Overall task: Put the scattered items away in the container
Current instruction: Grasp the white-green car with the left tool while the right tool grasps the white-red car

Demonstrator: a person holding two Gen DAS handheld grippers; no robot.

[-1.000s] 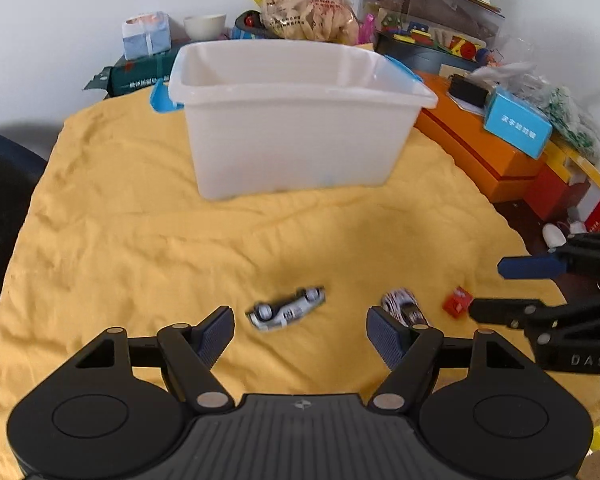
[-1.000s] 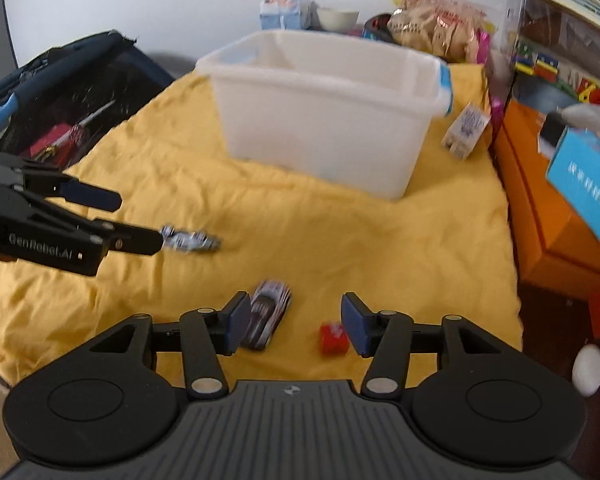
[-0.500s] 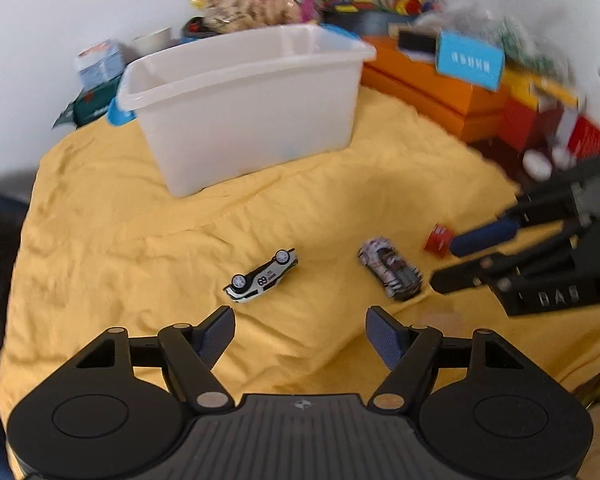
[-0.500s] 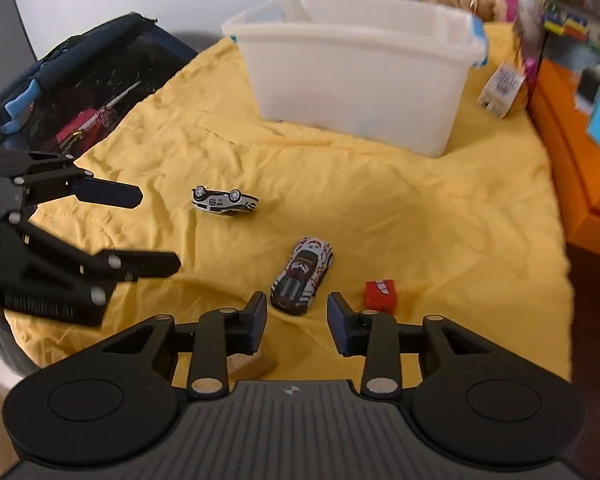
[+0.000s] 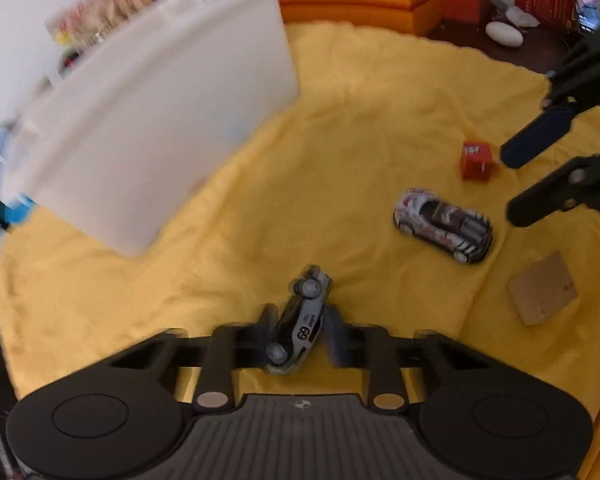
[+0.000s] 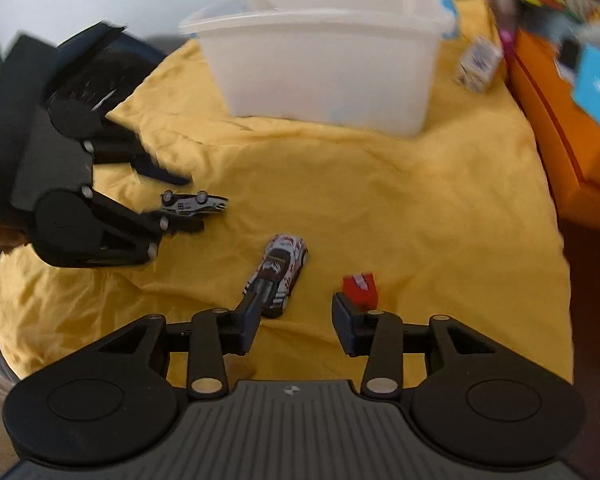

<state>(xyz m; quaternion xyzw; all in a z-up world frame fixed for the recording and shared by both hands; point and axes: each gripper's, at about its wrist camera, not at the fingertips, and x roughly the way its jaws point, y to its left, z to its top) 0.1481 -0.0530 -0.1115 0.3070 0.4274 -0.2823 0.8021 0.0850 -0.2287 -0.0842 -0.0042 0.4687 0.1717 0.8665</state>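
The white plastic bin (image 5: 160,112) (image 6: 324,60) stands on the yellow cloth (image 5: 340,128). My left gripper (image 5: 300,328) is closed around the overturned silver toy car marked 69 (image 5: 302,320); from the right wrist view the same car (image 6: 192,203) sits between the left fingers. A white and brown toy car (image 5: 444,224) (image 6: 278,272) and a small red block (image 5: 476,159) (image 6: 360,290) lie on the cloth. My right gripper (image 6: 296,322) is open, just short of that car and the block.
A tan card (image 5: 542,288) lies on the cloth at the right. Orange boxes (image 6: 572,140) and a blue box line the right side. A small carton (image 6: 478,62) stands beside the bin. A dark bag (image 6: 40,92) is at the left.
My left gripper moved forward onto the overturned silver car and closed on it. My right gripper moved closer to the white and brown car and opened wider.
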